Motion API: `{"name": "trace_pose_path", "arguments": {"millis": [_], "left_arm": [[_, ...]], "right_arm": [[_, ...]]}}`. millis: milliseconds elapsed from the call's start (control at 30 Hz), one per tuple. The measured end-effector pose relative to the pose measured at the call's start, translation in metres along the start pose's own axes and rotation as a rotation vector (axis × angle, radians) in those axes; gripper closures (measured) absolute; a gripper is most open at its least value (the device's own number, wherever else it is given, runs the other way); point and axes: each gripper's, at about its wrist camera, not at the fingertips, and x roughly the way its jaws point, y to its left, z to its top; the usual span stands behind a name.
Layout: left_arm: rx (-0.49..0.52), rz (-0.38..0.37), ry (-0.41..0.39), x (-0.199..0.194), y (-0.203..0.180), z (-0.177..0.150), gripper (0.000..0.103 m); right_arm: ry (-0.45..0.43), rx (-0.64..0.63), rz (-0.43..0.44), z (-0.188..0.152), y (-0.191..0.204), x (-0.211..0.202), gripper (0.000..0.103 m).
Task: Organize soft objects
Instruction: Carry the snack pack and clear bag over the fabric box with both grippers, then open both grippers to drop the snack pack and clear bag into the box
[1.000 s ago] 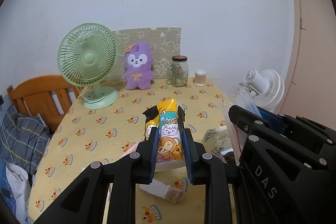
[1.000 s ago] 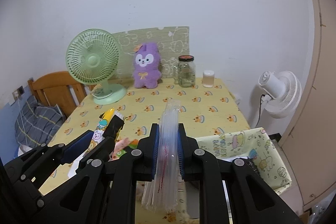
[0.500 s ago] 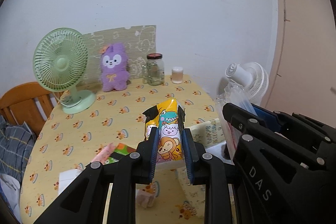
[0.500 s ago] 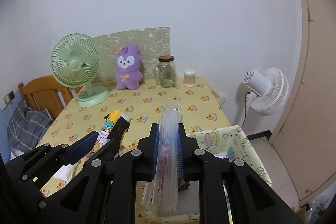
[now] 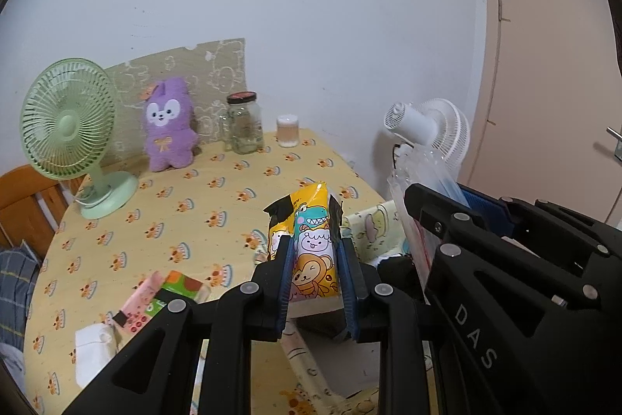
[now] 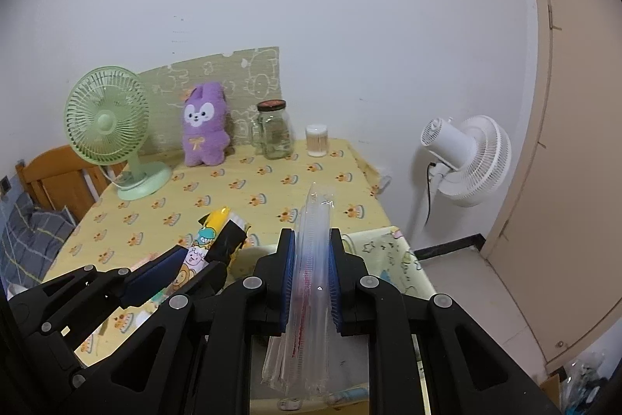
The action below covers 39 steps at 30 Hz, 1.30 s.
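Faced a white-walled room and a table [image 5: 186, 189] under a yellow cloth printed with small orange figures, in both views. Found along the far edge, at left centre of the frame, a green desk fan [image 5: 68, 121], a purple plush rabbit [image 5: 169, 129], a lidded glass jar [image 5: 244, 125] and a small pot of sticks [image 5: 288, 131], lined up left to right before a printed panel [image 5: 217, 65] propped on the wall. Saw a white floor fan [image 5: 427, 127] to the right past the table's edge, a beige door [image 6: 575, 142] at the far right and a wooden chair [image 5: 23, 201] at the left edge.

Showed the left gripper [image 5: 313, 247] narrow at lower centre of the left wrist view, blue pads pressed on both sides of an upright cartoon-animal packet [image 5: 313, 220], its yellow top poking above the fingertips. Caught the same packet low left in the right wrist view, pinched in the left gripper there too.

Showed the right gripper [image 6: 311, 251] narrow as well, clamped on a stack of clear plastic bags [image 6: 313, 205] standing on edge at lower centre of the right wrist view, ends hanging below the fingers.

Noted a fabric bin [image 6: 392, 251] with a pale cartoon print under and just behind both grippers, by the table's near right corner; could not tell whether on the table or beside it.

Spotted at lower left of the left wrist view a pink packet [image 5: 142, 302] and a green packet [image 5: 182, 286] touching on the cloth, and a white pack [image 5: 93, 349] just below them.
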Motion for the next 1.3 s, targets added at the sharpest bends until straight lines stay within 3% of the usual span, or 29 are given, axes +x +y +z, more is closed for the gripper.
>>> {"name": "trace_pose_path", "arguments": {"millis": [300, 567, 633, 767, 967, 1100, 1233, 1300], "left_arm": [[0.028, -0.031, 0.061, 0.021, -0.015, -0.007, 0.081], [0.061, -0.031, 0.149, 0.046, -0.024, -0.019, 0.078], [0.071, -0.035, 0.16, 0.05, -0.026, -0.021, 0.062], [0.075, -0.031, 0.179, 0.055, -0.026, -0.024, 0.042], [0.071, -0.033, 0.194, 0.059, -0.023, -0.024, 0.034], [0.074, -0.039, 0.192, 0.059, -0.022, -0.023, 0.031], [0.091, -0.059, 0.179, 0.058, -0.024, -0.021, 0.023], [0.109, -0.054, 0.168, 0.057, -0.025, -0.02, 0.02]], "right_arm": [[0.024, 0.025, -0.031, -0.012, -0.018, 0.013, 0.084], [0.098, 0.072, -0.055, -0.03, -0.033, 0.035, 0.084], [0.111, 0.084, -0.056, -0.032, -0.036, 0.04, 0.084], [0.129, 0.098, -0.053, -0.036, -0.038, 0.048, 0.085], [0.157, 0.123, -0.013, -0.038, -0.037, 0.057, 0.084], [0.176, 0.134, 0.01, -0.038, -0.036, 0.061, 0.072], [0.168, 0.141, 0.0, -0.037, -0.035, 0.059, 0.039], [0.166, 0.145, -0.01, -0.037, -0.036, 0.058, 0.037]]}}
